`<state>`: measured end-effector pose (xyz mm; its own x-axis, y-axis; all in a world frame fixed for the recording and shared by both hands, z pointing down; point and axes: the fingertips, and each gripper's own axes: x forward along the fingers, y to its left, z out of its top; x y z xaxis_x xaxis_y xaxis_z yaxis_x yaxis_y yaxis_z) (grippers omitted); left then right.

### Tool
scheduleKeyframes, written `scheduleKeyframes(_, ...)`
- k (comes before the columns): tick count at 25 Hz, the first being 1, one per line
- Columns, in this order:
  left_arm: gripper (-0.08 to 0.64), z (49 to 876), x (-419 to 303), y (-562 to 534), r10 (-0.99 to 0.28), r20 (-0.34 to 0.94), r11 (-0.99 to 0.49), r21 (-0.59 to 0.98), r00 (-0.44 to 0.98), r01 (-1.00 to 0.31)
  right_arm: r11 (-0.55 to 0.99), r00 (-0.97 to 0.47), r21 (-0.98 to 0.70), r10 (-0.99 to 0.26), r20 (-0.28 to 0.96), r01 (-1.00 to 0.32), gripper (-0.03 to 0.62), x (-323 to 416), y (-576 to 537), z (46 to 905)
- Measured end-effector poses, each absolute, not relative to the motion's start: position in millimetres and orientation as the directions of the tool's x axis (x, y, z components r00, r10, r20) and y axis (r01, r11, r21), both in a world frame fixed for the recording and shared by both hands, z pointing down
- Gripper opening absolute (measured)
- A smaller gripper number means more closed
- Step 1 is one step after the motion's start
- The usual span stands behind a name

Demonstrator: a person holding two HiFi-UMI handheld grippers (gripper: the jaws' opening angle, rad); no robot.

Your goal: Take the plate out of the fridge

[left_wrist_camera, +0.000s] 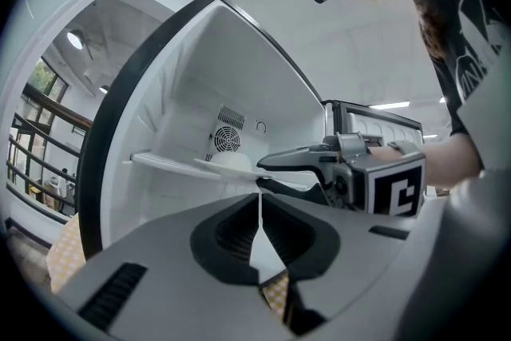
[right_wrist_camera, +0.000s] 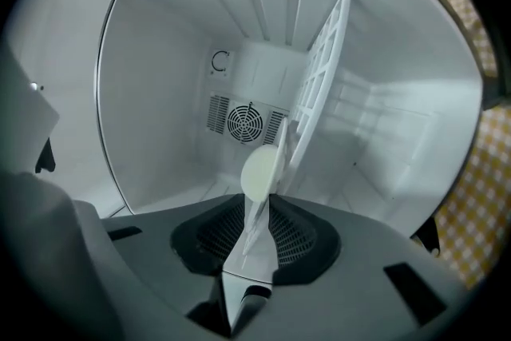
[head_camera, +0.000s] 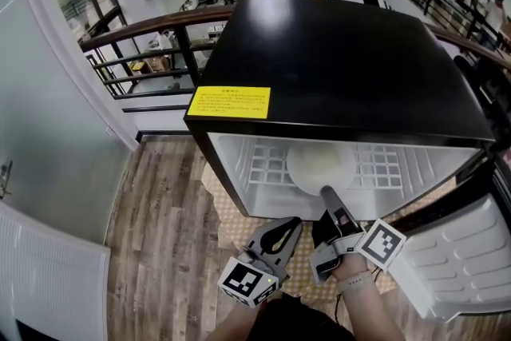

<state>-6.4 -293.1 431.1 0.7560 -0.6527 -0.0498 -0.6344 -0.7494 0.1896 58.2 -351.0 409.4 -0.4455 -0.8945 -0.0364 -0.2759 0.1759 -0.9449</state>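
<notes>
Plate (head_camera: pixel 319 168) (left_wrist_camera: pixel 231 164) (right_wrist_camera: pixel 259 172): lies flat on the white wire shelf (head_camera: pixel 383 168) (right_wrist_camera: pixel 323 84) of the black fridge (head_camera: pixel 335 60), midway along the shelf's front edge, its near rim close to that edge.
Your right gripper (head_camera: pixel 326 192) (right_wrist_camera: pixel 259 204): level at the shelf's front edge. Its fingers (left_wrist_camera: pixel 295 158) stand apart, one above and one below the plate's near rim, with no squeeze showing.
Your left gripper (head_camera: pixel 294 224) (left_wrist_camera: pixel 260 200): held back outside the opening, just left of the right one, fingers closed on nothing.
Door (head_camera: pixel 455 259): swung wide on your right, beside your right wrist.
Room: bare grid lies either side of the plate, and there is open space above it.
</notes>
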Motion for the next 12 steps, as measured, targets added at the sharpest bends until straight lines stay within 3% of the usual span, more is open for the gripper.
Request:
scheduleKeyframes(3, 0.009, 431.5, -8.2, -295.2, -0.659, -0.047, -0.743, 0.193, 0.751, -0.64, 0.158, -0.44, -0.956, -0.897, -0.035, -0.247, 0.067, 59.7, -351.8, 412.1)
scheduleKeyframes(12, 0.035, 423.2, -1.0, -307.3, -0.653, -0.046, -0.723, 0.333, 0.756, -0.605, 0.162, -0.433, -0.964, -0.9, -0.057, -0.21, 0.06, 64.1, -346.2, 412.2)
